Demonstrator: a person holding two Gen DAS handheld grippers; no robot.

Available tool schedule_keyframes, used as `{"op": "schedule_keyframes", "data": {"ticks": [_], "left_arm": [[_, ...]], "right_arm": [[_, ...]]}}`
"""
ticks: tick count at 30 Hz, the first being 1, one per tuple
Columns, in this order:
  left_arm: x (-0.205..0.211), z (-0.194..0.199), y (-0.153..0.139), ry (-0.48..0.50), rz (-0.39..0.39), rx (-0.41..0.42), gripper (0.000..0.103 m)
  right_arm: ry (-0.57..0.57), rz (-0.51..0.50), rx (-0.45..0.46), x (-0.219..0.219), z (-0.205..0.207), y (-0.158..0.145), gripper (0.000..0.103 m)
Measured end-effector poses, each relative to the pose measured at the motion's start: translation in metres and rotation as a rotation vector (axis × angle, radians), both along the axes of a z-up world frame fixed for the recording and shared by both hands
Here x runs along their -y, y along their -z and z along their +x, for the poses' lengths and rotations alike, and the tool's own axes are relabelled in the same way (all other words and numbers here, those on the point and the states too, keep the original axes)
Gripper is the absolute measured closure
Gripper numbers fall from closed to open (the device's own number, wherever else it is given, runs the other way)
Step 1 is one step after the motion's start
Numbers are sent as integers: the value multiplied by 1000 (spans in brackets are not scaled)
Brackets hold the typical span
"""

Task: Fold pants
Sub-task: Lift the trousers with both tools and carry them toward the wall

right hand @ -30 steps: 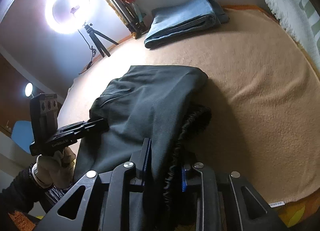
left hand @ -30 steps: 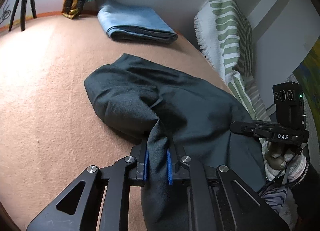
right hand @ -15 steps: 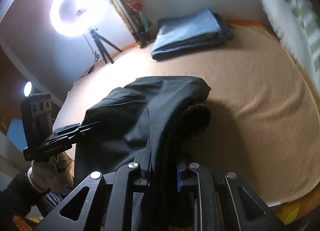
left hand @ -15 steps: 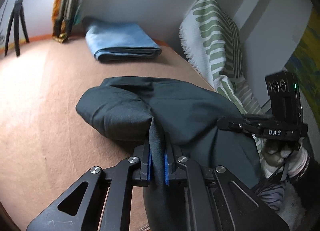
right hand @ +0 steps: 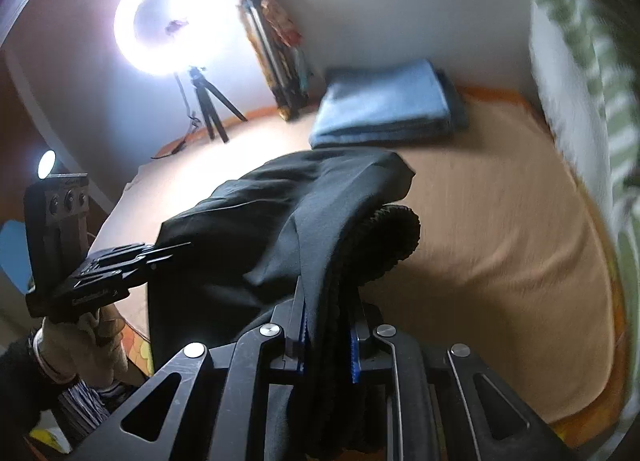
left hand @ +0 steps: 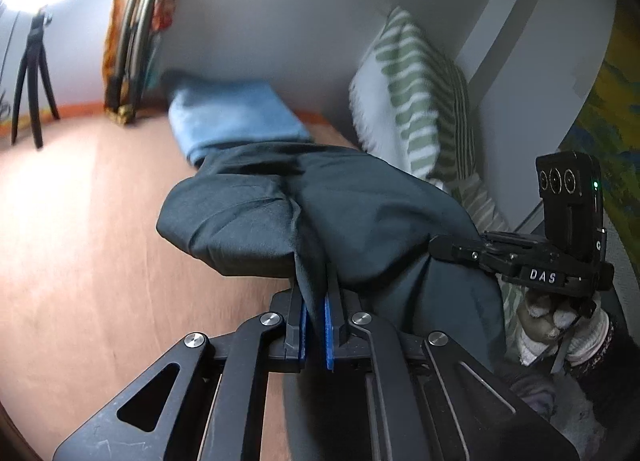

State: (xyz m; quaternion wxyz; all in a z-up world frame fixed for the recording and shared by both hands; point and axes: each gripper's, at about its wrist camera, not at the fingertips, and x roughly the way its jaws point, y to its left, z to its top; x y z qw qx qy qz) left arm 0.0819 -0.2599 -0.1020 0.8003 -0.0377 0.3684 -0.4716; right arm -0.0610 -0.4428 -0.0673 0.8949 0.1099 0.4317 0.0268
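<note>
Pants (left hand: pixel 360 213) hang pinched in left tool (left hand: pixel 315 325) and right tool (right hand: pixel 326 341).

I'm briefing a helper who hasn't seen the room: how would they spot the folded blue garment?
Find the bright ring light on its tripod by the back wall. Right of it, past the leaning striped bundle, the folded blue garment lies flat on the tan blanket. Unlike the dark pants, it is light blue, neatly folded and untouched.
</note>
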Motion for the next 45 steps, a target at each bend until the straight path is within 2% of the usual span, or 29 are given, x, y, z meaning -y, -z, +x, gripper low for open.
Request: {"op": "schedule_keyframes", "data": {"ticks": [7, 11, 17, 23, 30, 36, 40, 45], "left_arm": [[14, 27, -51, -11, -38, 106, 98], [25, 53, -73, -31, -51, 145, 98], [46, 95, -92, -54, -46, 199, 98], [75, 142, -95, -74, -15, 240, 98], [103, 197, -84, -107, 22, 250, 98], [120, 239, -54, -146, 80, 252, 99], [122, 264, -33, -182, 99, 212, 99], [122, 271, -16, -193, 140, 207, 99]], "right_arm": [[-6, -94, 117, 1, 30, -56, 90], [1, -127, 175, 8, 53, -77, 90], [25, -137, 212, 31, 100, -90, 90], [38, -156, 240, 55, 153, -95, 90], [49, -158, 232, 85, 217, -75, 90], [56, -157, 193, 113, 271, -34, 90], [54, -140, 135, 130, 300, -1, 90], [85, -127, 80, 157, 318, 33, 90]]}}
